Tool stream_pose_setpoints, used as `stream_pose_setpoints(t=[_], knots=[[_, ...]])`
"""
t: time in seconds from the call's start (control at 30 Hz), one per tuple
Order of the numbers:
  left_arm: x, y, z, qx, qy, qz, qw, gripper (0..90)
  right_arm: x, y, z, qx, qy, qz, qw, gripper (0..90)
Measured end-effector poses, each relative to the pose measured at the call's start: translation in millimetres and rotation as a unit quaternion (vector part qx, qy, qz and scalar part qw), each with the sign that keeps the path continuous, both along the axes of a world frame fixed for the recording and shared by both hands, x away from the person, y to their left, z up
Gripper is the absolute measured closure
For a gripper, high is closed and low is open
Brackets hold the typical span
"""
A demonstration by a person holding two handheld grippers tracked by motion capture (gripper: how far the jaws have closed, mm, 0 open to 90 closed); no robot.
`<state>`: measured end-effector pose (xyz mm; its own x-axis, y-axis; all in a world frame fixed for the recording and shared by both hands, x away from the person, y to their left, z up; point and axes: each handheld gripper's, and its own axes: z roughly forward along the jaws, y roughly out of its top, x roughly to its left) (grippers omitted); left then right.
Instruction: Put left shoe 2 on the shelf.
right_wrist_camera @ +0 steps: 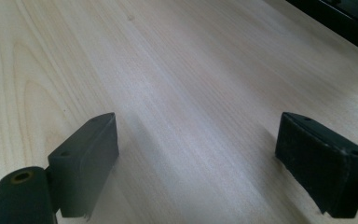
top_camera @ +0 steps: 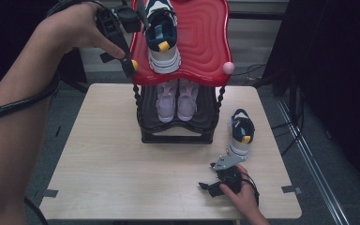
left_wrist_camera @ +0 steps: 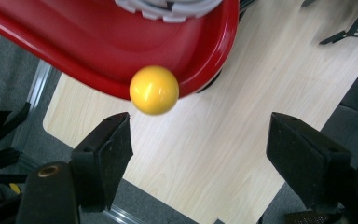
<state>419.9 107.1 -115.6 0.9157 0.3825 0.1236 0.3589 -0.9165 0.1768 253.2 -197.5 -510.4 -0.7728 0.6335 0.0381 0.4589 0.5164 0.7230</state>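
Note:
A two-tier shoe rack stands at the back of the table (top_camera: 108, 154). On its red top shelf (top_camera: 201, 37) sits a navy and white sneaker (top_camera: 163, 37). A matching sneaker (top_camera: 240, 131) stands on the table at the right. My left gripper (top_camera: 130, 70) hangs at the shelf's front left corner, beside a yellow ball (top_camera: 134, 64). In the left gripper view the gripper (left_wrist_camera: 200, 123) is open, and the yellow ball (left_wrist_camera: 154, 90) lies just beyond the jaws, nearer the left one. My right gripper (top_camera: 211, 187) rests low on the table in front of the loose sneaker. It (right_wrist_camera: 196, 122) is open over bare wood.
A pair of pink shoes (top_camera: 177, 101) fills the black lower shelf (top_camera: 206, 117). A pink ball (top_camera: 228, 68) caps the red shelf's front right corner. The white sole of the upper sneaker (left_wrist_camera: 168, 9) overhangs the red shelf (left_wrist_camera: 74, 42). Grey floor surrounds the table.

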Motion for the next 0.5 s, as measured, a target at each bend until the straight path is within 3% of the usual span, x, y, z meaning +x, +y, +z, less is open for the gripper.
stream_pose_setpoints(t=[0.5], knots=[[-8.6,16.9,-23.0,0.006,0.012,0.013,0.9998,22.5,0.0,0.0,0.2,-0.002,-0.001,0.001,1.0000,12.5]])
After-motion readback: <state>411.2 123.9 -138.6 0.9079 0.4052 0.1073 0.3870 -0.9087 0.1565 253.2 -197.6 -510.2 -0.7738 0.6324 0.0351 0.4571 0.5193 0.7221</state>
